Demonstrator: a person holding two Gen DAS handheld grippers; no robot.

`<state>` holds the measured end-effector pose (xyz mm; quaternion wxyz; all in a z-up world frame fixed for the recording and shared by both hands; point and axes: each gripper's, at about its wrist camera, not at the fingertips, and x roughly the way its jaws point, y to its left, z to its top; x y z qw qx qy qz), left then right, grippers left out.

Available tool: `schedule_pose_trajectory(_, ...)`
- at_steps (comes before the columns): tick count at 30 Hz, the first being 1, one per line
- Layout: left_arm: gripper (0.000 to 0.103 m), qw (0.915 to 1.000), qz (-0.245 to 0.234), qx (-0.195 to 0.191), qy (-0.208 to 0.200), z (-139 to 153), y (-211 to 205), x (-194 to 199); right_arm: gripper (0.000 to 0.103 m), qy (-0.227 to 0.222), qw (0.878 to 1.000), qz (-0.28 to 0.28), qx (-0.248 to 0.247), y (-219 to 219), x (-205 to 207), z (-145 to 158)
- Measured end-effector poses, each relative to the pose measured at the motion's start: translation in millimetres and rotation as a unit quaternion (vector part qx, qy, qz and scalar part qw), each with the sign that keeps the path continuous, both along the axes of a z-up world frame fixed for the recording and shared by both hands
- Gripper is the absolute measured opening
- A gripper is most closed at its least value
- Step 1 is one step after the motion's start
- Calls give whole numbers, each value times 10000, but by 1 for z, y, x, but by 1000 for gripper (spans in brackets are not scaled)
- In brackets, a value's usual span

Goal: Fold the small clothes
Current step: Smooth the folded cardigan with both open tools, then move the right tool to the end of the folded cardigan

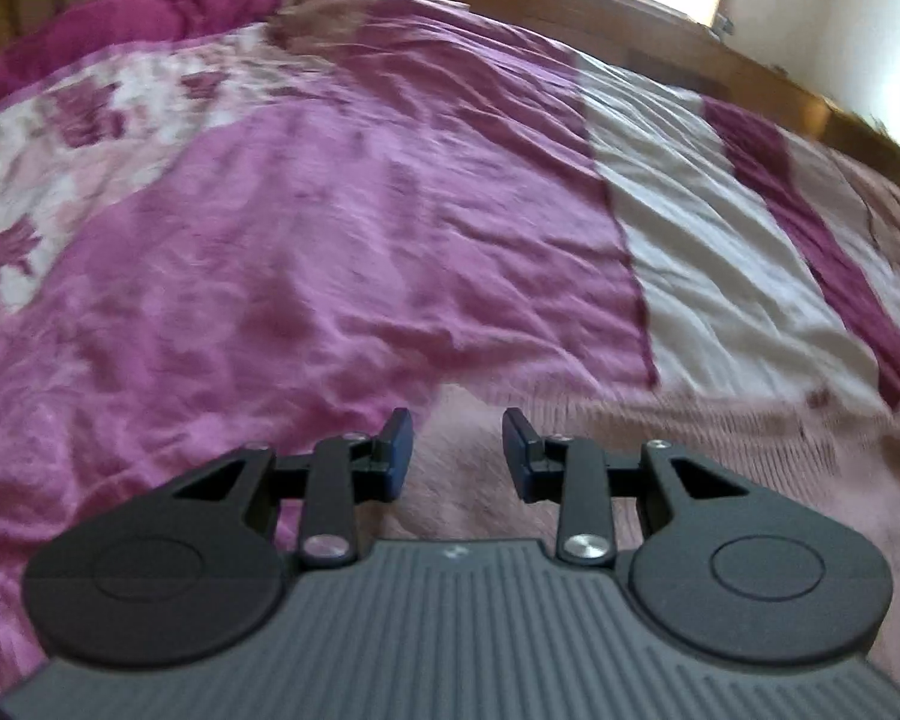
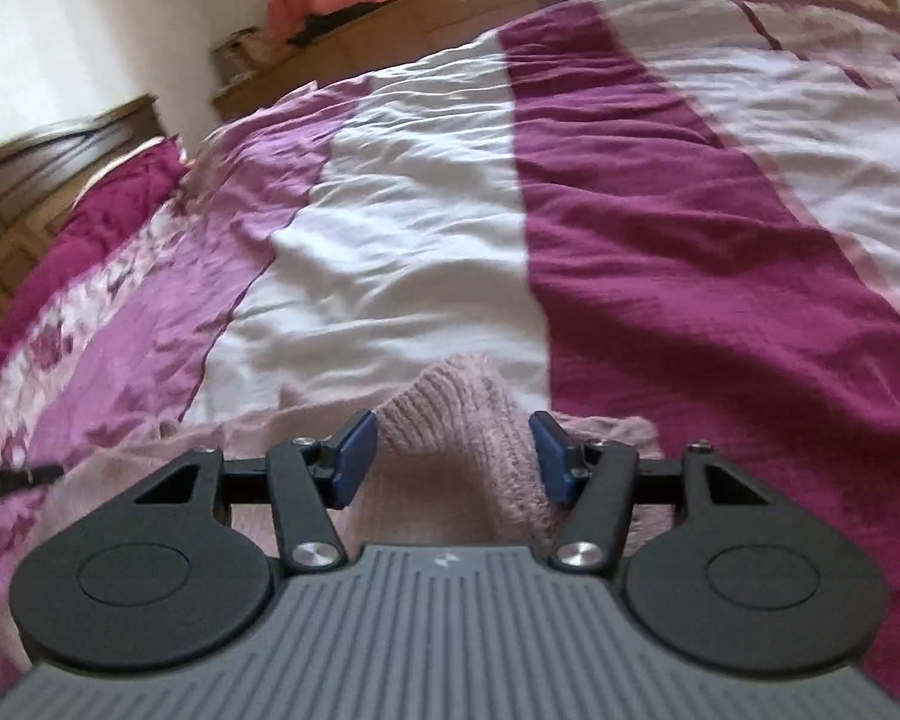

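Pale pink knitted garment (image 2: pixel 450 456), ribbed, probably a small sweater, lying on bedspread (image 2: pixel 690 252) at near edge of both views. Spread banded in lilac, white and deep magenta, much creased.

Right gripper (image 2: pixel 453 459): jaws about half open, straddling a raised ribbed hump of the knit. Blue pads (image 2: pixel 354 456) standing either side of the hump; firm pressing not evident, so judged not yet gripping. No earlier picture to compare.

Left gripper (image 1: pixel 457 456): jaws narrowly parted, nothing between them. Hovering over flat pink knit (image 1: pixel 660 438) spreading to right in that view. Contact with cloth not determinable.

Handling, as judgement: light, soft, limp, no stiffness; will sag and drape from any hold point. Loose knit stretchy and liable to snag on pad edges; not slippery, not fragile. Thick enough to bunch, so a shallow pinch likely to take one layer only or slip off.

Recommended hold: at ribbed edge or bunched ridge between right-hand pads, where fabric doubled and firmer; second hold at matching edge or corner on left side, to keep fold line straight.

Orientation: full outline not visible, most of garment hidden beneath both grippers. Visible part running sideways across near edge of bed in left wrist view, so long axis judged crosswise to the stripes. Ribbed hump pointing away from right camera, up the bed. Neck and hem ends not distinguishable.
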<state>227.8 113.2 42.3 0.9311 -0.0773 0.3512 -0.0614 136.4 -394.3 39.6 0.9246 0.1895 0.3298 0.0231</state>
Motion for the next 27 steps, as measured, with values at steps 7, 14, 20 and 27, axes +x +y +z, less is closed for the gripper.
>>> schedule_pose_trajectory(7,35,9999,-145,-54,-2,6,7,-17,19,-495,9986,-11,-201,11,-15,16)
schedule_pose_trajectory(14,35,9990,-448,7,59,9,-6,-34,19,-468,9901,-717,-1114,12,-18,20)
schedule_pose_trajectory(20,35,9969,-758,139,161,8,-21,-46,20,-603,9944,235,-835,32,-30,31)
schedule_pose_trajectory(27,35,9940,-925,508,280,-11,-38,-58,20,266,9970,-147,-718,24,7,-11)
